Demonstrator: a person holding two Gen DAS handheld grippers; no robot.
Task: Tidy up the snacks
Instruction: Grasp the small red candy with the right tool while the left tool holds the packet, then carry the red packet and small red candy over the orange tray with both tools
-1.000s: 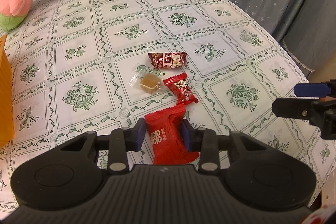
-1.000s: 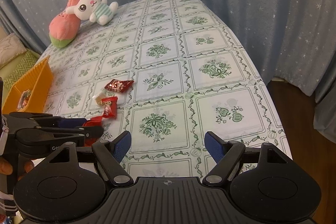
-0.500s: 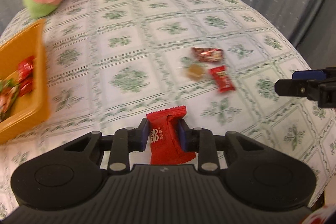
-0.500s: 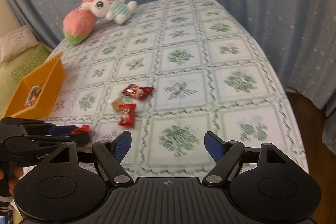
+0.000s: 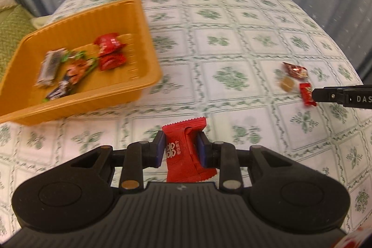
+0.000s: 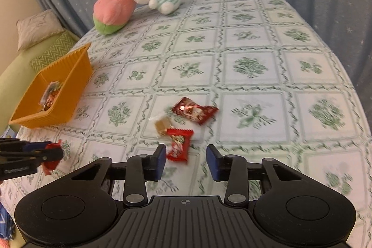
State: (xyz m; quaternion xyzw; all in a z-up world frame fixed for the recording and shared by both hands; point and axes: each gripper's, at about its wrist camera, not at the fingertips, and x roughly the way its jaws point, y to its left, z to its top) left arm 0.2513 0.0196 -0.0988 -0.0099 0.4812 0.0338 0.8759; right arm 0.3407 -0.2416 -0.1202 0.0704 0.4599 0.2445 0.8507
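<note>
Clamping the red packet (image 5: 183, 150), your left gripper (image 5: 181, 149) may release short of the blurred orange tray (image 5: 148, 55); right gripper (image 6: 186, 160) gapes.

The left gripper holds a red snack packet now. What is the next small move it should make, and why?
Probably carry the red packet forward and left until it is over the orange tray, then open. The left gripper is shut on it, short of the tray's near wall, and the tray already holds other snacks.
</note>
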